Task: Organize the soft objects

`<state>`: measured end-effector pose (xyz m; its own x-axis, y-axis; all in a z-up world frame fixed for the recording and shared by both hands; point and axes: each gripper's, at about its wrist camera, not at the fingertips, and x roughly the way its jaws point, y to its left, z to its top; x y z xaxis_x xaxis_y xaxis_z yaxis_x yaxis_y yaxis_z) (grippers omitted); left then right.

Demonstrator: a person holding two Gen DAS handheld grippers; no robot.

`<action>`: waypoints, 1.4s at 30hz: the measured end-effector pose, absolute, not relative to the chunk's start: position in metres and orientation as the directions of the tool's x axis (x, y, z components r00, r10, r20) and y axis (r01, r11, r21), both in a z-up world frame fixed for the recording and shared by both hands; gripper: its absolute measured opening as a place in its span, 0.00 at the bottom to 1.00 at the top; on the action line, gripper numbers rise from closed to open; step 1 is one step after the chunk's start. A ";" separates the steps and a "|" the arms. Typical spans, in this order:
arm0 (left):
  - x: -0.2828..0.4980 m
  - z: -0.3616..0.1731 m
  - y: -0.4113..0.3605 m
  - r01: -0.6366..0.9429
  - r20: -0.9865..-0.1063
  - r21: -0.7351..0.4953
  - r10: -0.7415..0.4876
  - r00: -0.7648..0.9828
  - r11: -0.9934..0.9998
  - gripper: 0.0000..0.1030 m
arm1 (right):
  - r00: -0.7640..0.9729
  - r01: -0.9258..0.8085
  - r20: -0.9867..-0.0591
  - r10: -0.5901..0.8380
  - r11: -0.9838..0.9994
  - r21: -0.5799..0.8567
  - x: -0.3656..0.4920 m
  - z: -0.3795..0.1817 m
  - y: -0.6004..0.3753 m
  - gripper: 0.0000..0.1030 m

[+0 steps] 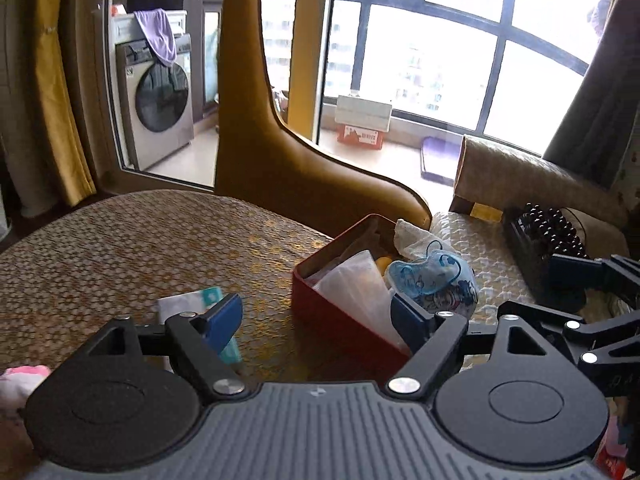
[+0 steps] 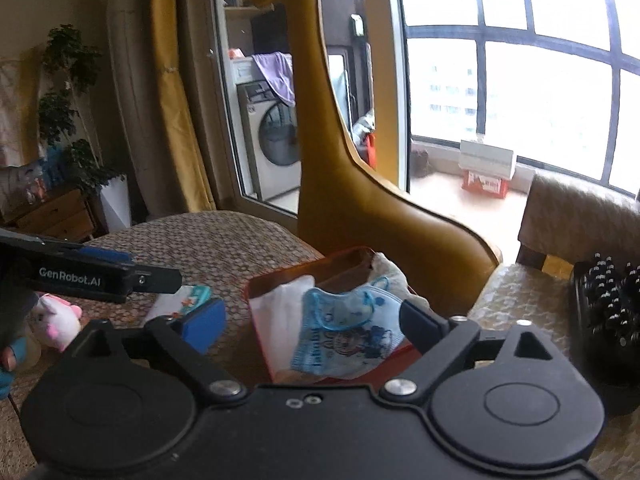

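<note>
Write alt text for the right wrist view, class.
An open red box on a patterned tabletop holds a blue cartoon-print face mask and white cloths, seen between the right gripper and its open, empty jaws. A pink plush toy lies left.

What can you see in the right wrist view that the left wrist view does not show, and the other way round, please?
Only the right wrist view shows the leafy plant and wooden drawers. Only the left wrist view shows the purple mat on the balcony floor. Both show the red box with the blue printed mask, the pink plush toy, the giraffe figure and the washing machine.
</note>
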<state>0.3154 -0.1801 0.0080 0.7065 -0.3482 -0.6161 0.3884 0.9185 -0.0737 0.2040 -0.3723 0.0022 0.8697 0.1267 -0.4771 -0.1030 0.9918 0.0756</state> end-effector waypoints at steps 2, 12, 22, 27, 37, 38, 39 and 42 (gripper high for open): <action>0.306 0.012 -0.172 0.382 -0.606 -0.063 -0.340 0.720 0.922 0.79 | 0.877 -0.122 -0.461 0.139 0.990 0.067 0.196 0.005 -0.364 0.94; 0.254 0.022 -0.129 0.359 -0.568 -0.049 -0.322 0.758 0.932 0.88 | 0.906 -0.189 -0.376 0.197 0.980 0.060 0.157 0.017 -0.334 1.00; 0.217 0.019 -0.100 0.344 -0.546 -0.061 -0.319 0.774 0.937 0.97 | 0.925 -0.226 -0.295 0.238 0.971 0.073 0.127 0.019 -0.318 1.00; 0.196 0.021 -0.091 0.317 -0.516 -0.041 -0.292 0.805 0.948 0.97 | 0.928 -0.222 -0.282 0.245 0.969 0.112 0.116 0.013 -0.314 1.00; 0.153 0.018 -0.083 0.291 -0.471 -0.028 -0.269 0.840 0.956 0.97 | 0.930 -0.220 -0.278 0.240 0.970 0.102 0.094 0.009 -0.296 1.00; 0.150 0.018 -0.083 0.290 -0.465 -0.029 -0.270 0.843 0.957 0.97 | 0.929 -0.224 -0.279 0.242 0.970 0.097 0.092 0.009 -0.294 1.00; 0.147 0.018 -0.083 0.288 -0.461 -0.029 -0.268 0.846 0.957 0.97 | 0.928 -0.227 -0.280 0.244 0.970 0.093 0.091 0.008 -0.291 1.00; 0.142 0.018 -0.083 0.289 -0.453 -0.035 -0.272 0.849 0.957 0.97 | 0.932 -0.224 -0.273 0.237 0.971 0.079 0.086 0.008 -0.286 1.00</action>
